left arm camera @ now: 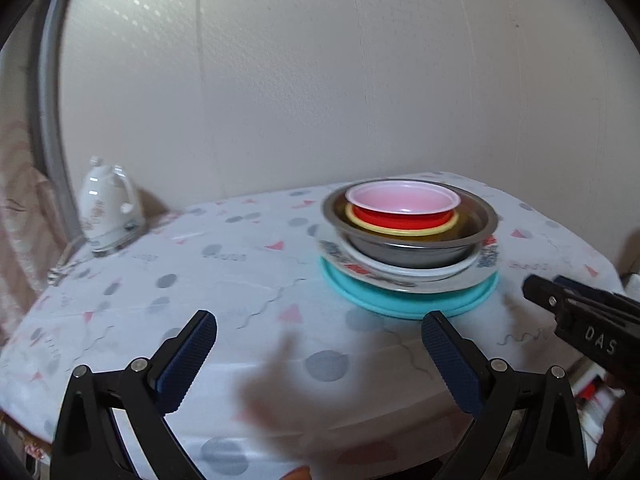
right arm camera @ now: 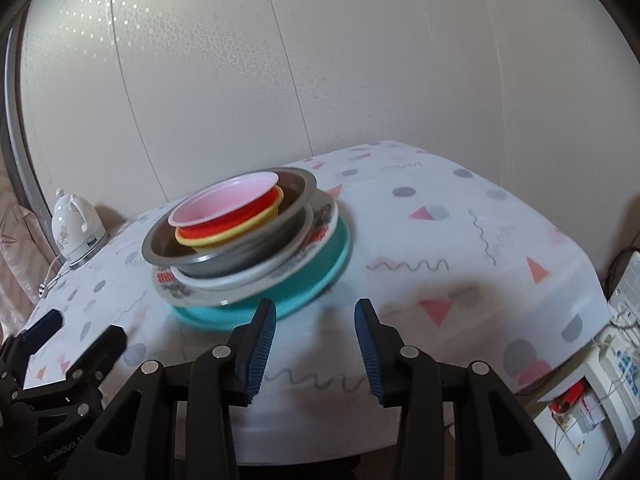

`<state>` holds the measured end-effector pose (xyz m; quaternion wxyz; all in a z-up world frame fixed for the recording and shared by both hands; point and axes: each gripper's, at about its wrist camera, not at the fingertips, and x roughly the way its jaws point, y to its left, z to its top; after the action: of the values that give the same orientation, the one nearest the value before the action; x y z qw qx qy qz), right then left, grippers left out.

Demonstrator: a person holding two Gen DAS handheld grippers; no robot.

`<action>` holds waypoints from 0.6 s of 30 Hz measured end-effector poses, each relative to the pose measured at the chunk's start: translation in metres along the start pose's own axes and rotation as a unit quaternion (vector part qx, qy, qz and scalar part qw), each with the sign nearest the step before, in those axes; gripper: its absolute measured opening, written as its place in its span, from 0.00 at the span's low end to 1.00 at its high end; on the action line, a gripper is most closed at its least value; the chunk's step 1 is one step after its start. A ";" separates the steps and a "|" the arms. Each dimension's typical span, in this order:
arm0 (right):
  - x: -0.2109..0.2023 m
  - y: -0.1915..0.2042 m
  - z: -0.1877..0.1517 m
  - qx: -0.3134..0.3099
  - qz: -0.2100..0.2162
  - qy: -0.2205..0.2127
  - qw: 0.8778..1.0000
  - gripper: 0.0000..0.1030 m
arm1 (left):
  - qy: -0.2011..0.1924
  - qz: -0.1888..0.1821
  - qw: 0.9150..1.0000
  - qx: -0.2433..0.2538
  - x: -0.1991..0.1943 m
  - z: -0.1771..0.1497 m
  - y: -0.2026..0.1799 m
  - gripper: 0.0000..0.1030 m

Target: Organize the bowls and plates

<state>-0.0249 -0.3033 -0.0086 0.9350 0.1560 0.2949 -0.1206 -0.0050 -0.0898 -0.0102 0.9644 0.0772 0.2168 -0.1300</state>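
Left gripper [left arm camera: 320,340] jaws wide apart, empty; right gripper [right arm camera: 316,320] jaws part-open, empty. Nested stack [left arm camera: 408,240] at one o'clock: pink bowl [left arm camera: 402,199] topmost, teal plate [left arm camera: 400,300] bottom. Both grippers angled down toward the tablecloth [left arm camera: 200,280].

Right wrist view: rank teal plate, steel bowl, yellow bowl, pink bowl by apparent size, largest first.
1. teal plate, widest, bottom of the stack
2. steel bowl
3. pink bowl and yellow bowl: rims look near equal, and the yellow one is mostly hidden, so I won't rank them.
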 end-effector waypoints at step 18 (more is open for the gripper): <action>0.008 0.027 -0.022 -0.027 0.007 0.020 0.999 0.41 | 0.079 -0.004 0.996 -0.028 0.004 -0.013 0.005 1.00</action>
<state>-0.0217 -0.2717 -0.0244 0.9337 0.1347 0.3155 -0.1028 -0.0057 -0.0830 -0.0232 0.9456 0.0596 0.2961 -0.1211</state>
